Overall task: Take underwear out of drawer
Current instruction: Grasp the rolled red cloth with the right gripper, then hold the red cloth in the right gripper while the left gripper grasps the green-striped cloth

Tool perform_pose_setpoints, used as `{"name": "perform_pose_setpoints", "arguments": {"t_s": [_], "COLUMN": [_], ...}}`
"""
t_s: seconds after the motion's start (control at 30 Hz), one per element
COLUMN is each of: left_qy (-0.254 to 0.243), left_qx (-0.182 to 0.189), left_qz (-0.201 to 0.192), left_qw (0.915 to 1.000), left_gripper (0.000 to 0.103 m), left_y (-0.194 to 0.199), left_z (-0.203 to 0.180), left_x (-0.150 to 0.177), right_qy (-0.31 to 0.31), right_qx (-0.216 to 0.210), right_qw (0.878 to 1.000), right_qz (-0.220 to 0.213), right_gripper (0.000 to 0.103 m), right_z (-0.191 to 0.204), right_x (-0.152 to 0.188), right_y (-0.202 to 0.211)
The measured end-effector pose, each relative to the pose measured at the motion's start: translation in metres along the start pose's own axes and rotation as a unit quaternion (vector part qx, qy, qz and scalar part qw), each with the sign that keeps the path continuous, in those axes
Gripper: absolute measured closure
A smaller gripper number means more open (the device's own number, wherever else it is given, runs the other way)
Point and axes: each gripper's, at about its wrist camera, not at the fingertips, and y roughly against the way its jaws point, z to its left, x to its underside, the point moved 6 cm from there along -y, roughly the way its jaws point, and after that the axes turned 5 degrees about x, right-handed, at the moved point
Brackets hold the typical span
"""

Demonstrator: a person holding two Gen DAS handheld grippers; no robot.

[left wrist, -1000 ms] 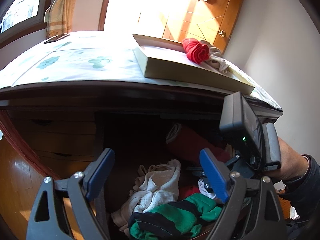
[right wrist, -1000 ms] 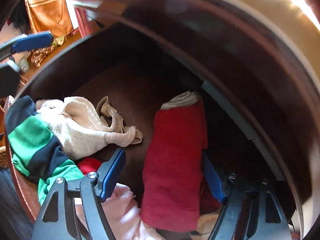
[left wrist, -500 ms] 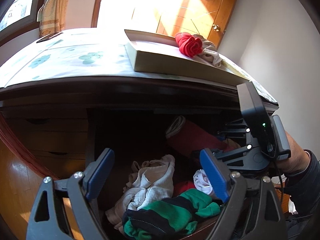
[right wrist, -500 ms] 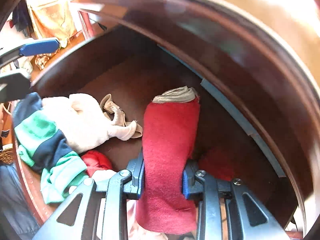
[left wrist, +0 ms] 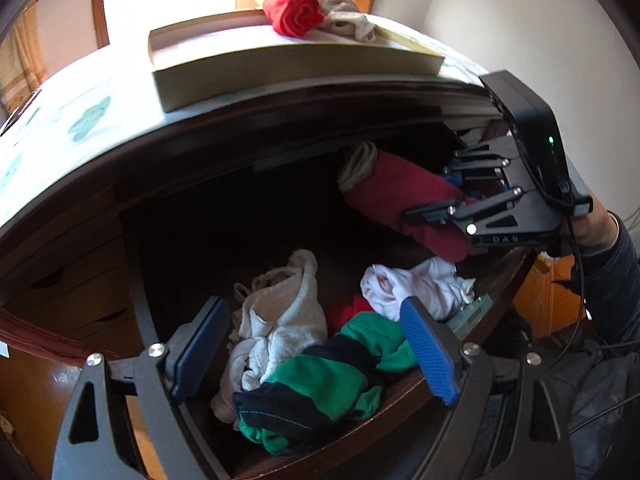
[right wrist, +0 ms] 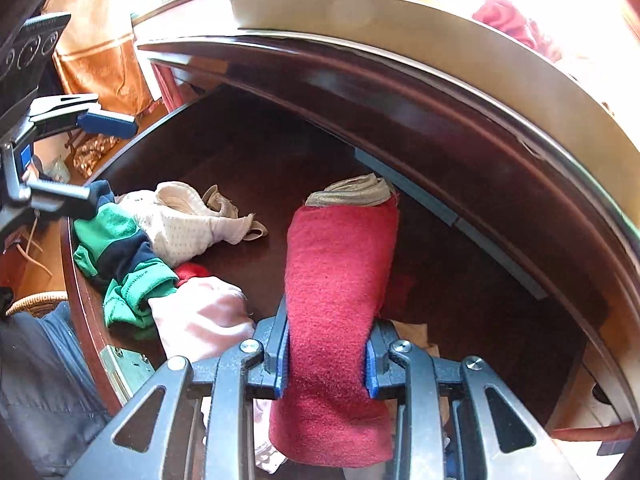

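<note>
A rolled red underwear is clamped between the jaws of the right gripper above the open drawer. The left gripper is held with jaws wide over a green-striped garment.

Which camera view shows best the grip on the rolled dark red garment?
The right wrist view. There the right hand-held gripper is shut on the rolled dark red garment, and both blue pads are visible pressing its sides. The left wrist view shows the roll from the side, with the pads mostly hidden.
</note>
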Motion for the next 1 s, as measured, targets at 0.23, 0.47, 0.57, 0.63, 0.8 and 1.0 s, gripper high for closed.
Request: {"name": "perform_pose_setpoints", "arguments": {"t_s": [0.23, 0.47, 0.57, 0.63, 0.8, 1.0], "left_qy": [-0.055, -0.09, -0.099, -0.095, -0.068, -0.048], "left_qx": [-0.001, 0.007, 0.023, 0.023, 0.054, 0.087], "left_qz": [0.076, 0.157, 0.189, 0.205, 0.251, 0.298], "left_qw": [0.9956, 0.9834, 0.9768, 0.974, 0.9641, 0.9494], "left_gripper": [0.016, 0.026, 0.035, 0.035, 0.037, 0.037], "left_y": [-0.017, -0.039, -0.046, -0.05, -0.064, -0.081], "left_z": [-0.023, -0.03, -0.034, -0.033, -0.025, -0.022], "left_x": [0.003, 0.009, 0.014, 0.015, 0.017, 0.02], "right_qy": [-0.004, -0.014, -0.02, -0.024, -0.03, -0.036], "right_qx": [-0.02, -0.035, -0.039, -0.039, -0.044, -0.051], "right_qw": [1.0, 0.999, 0.998, 0.998, 0.998, 0.997], "right_qz": [-0.014, -0.028, -0.034, -0.036, -0.039, -0.035], "right_gripper": [0.072, 0.072, 0.072, 0.072, 0.072, 0.072], "right_z": [-0.017, -0.026, -0.029, -0.031, -0.038, -0.042], "right_x": [0.004, 0.012, 0.013, 0.013, 0.014, 0.015], "right_y": [0.005, 0.015, 0.022, 0.024, 0.028, 0.029]}}
